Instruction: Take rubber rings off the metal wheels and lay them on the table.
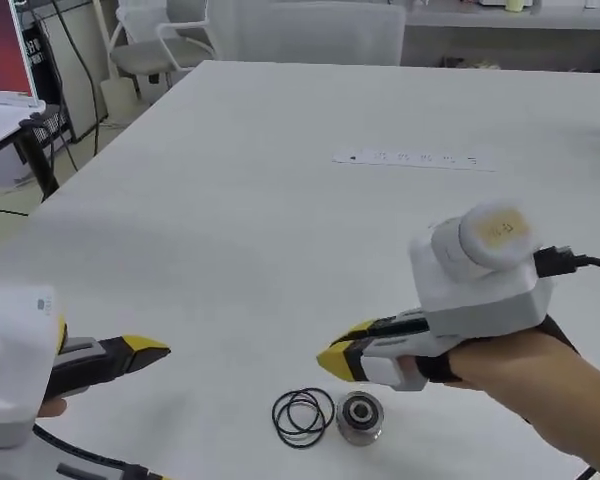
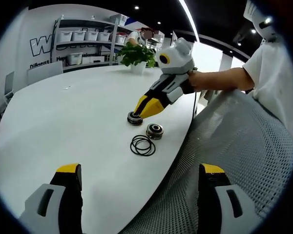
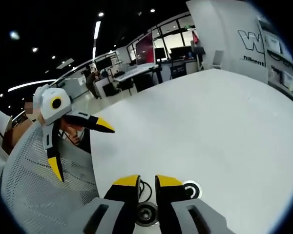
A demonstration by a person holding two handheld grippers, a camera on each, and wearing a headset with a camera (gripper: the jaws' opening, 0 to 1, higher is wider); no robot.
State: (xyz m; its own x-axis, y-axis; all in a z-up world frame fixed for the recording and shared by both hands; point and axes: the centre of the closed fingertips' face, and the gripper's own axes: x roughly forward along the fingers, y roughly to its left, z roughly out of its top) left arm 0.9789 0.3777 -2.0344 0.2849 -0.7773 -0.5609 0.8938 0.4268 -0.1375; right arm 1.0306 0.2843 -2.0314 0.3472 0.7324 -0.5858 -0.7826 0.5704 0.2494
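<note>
- Left gripper view: the left hand-held gripper [image 2: 140, 170] is held with its jaws wide apart and nothing between them, near the edge of the white counter [image 2: 63, 112].
- The black rubber rings [image 2: 142, 145] are seen lying loose in a small overlapping pile on the counter. A metal wheel [image 2: 155, 130] stands just beyond the rubber rings, and a second metal wheel [image 2: 135, 118] sits a little further beyond them.
- The right hand-held gripper [image 2: 140, 108], gripped by a hand [image 2: 194, 80], is angled down with its yellow tips at the second metal wheel. Whether they touch it cannot be told.
- A potted plant [image 2: 136, 54] stands well beyond the rubber rings, at the far end of the counter. A mesh chair back [image 2: 234, 146] is beside them, off the counter's edge.
- Right gripper view: the right hand-held gripper's jaws are drawn close, with a narrow gap left between them and nothing seen clamped. Part of the rubber rings shows through that gap.
- The second metal wheel lies nearer than the rubber rings, low between the jaws, and the metal wheel is just to their right.
- The left hand-held gripper is seen well beyond the rubber rings, with its jaws spread.
- Head view: the metal wheel is pictured just right of the rubber rings. The right hand-held gripper's tips hover just above them, and the left hand-held gripper is held well to their left.
</note>
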